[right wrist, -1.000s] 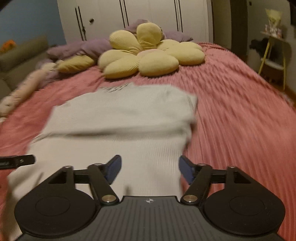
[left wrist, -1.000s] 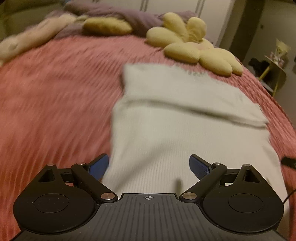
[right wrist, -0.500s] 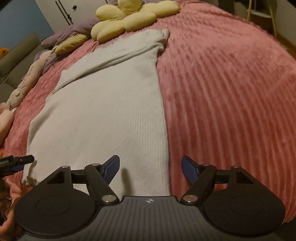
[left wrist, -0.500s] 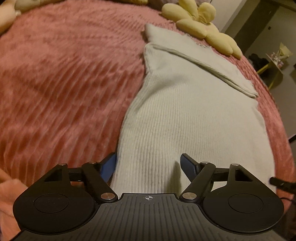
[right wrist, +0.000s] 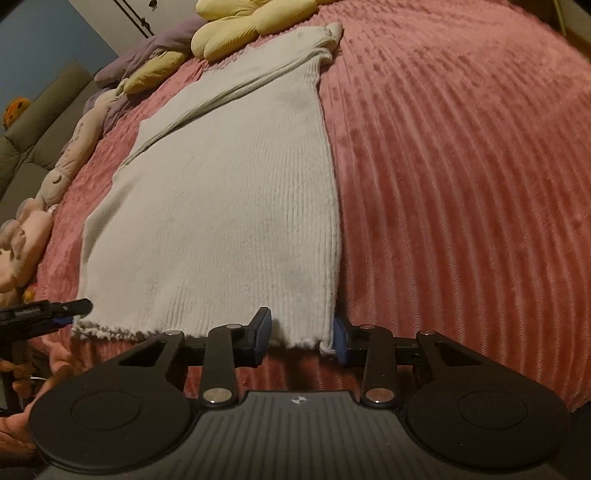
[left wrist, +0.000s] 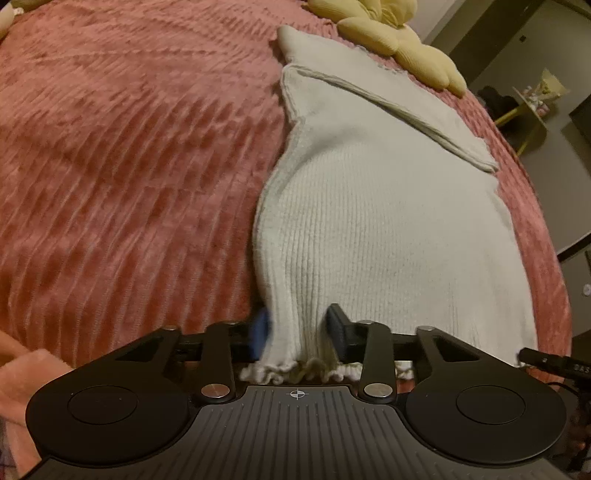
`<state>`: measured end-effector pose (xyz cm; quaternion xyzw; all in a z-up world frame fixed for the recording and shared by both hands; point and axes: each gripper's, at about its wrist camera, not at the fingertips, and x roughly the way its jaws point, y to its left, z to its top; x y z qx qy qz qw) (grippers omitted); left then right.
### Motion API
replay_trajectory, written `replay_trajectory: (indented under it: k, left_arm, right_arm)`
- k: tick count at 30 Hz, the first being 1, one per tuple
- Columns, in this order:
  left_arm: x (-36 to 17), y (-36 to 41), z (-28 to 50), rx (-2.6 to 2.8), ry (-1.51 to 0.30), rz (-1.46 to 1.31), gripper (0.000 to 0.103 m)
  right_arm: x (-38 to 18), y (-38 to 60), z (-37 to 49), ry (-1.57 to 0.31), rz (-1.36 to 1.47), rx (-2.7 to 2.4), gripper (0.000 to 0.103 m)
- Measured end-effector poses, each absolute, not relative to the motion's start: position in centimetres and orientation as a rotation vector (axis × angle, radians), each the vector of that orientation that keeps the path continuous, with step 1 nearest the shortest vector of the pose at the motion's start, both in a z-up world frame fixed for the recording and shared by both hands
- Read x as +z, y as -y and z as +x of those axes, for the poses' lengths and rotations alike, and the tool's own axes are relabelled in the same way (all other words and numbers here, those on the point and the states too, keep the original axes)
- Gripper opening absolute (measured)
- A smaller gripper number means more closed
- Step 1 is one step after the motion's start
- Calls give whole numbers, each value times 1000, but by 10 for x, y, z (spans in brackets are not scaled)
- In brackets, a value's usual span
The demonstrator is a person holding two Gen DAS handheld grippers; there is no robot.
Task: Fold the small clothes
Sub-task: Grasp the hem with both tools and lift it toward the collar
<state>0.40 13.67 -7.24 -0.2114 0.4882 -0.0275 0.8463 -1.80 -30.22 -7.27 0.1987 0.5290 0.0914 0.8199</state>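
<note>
A white ribbed knit garment (left wrist: 369, 206) lies flat on the pink bedspread (left wrist: 129, 166), with a sleeve (left wrist: 388, 96) folded across its far end. My left gripper (left wrist: 298, 328) is at the near left hem corner. Its jaws are closing and the ruffled hem is bunched between the pads. In the right wrist view the garment (right wrist: 229, 192) runs away from me, and my right gripper (right wrist: 302, 336) is closing on the near right hem corner, with the fabric between its pads. The tip of my left gripper (right wrist: 55, 308) shows at the other corner.
A yellow flower pillow (right wrist: 243, 22) and a purple blanket (right wrist: 147, 48) lie beyond the garment's far end. Pale plush toys (right wrist: 33, 229) line the bed's left side by a grey sofa (right wrist: 33, 125). Ribbed bedspread (right wrist: 461, 184) stretches right of the garment. A small yellow side table (left wrist: 532, 103) stands off the bed.
Both grippers came down and tilted toward the near hem, then narrowed their jaws around its two corners. The hem at the left corner is now bunched up.
</note>
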Motion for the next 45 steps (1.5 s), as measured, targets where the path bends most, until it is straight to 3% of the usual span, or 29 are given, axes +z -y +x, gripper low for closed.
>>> replay_trajectory:
  k: [3, 5, 7, 8, 9, 10, 11, 14, 23, 29, 33, 35, 37, 38, 39, 41, 45]
  left_arm:
    - [-73, -140, 2, -73, -1027, -469, 37]
    - [-75, -140, 4, -90, -1039, -472, 42]
    - [-76, -137, 8, -111, -1053, -449, 44]
    - [-76, -136, 10, -120, -1057, -440, 43]
    - [-75, -136, 11, -124, -1059, -433, 35]
    - [-73, -135, 13, -129, -1061, -428, 23]
    - [-72, -135, 14, -138, -1062, -427, 20]
    - [-65, -132, 16, -164, -1042, -424, 18]
    - [-12, -126, 42, -239, -842, -488, 13]
    - [11, -140, 90, -100, -711, -492, 8]
    - [4, -141, 127, -8, -715, -445, 8]
    - [-2, -136, 132, -46, -740, -413, 13]
    - [-7, -128, 127, -149, -777, -366, 47]
    - [-9, -122, 123, -183, -785, -318, 52]
    - [-11, -116, 116, -212, -792, -262, 55]
    - [-19, -107, 104, -261, -828, -179, 58]
    - [-30, -108, 81, -287, -878, -145, 63]
  right_arm:
    - [-74, 304, -16, -1136, 465, 202, 40]
    - [-75, 304, -14, -1140, 482, 215, 48]
    - [-76, 303, -12, -1147, 491, 219, 49]
    - [-76, 302, -11, -1151, 488, 218, 48]
    - [-77, 302, -10, -1153, 484, 218, 48]
    - [-77, 301, -8, -1154, 478, 220, 42]
    - [-76, 299, -8, -1151, 468, 219, 31]
    - [-75, 300, -6, -1150, 476, 235, 18]
    - [-61, 320, 16, -1061, 743, 313, 13]
    - [-36, 318, 62, -935, 684, 289, 12]
    - [-30, 313, 103, -872, 580, 230, 12]
    - [-31, 309, 118, -856, 512, 182, 14]
    - [-32, 304, 128, -865, 440, 142, 15]
    - [-32, 302, 129, -868, 411, 134, 19]
    - [-32, 302, 127, -863, 386, 135, 23]
    - [-31, 301, 119, -849, 354, 152, 43]
    - [-32, 301, 99, -858, 299, 181, 50]
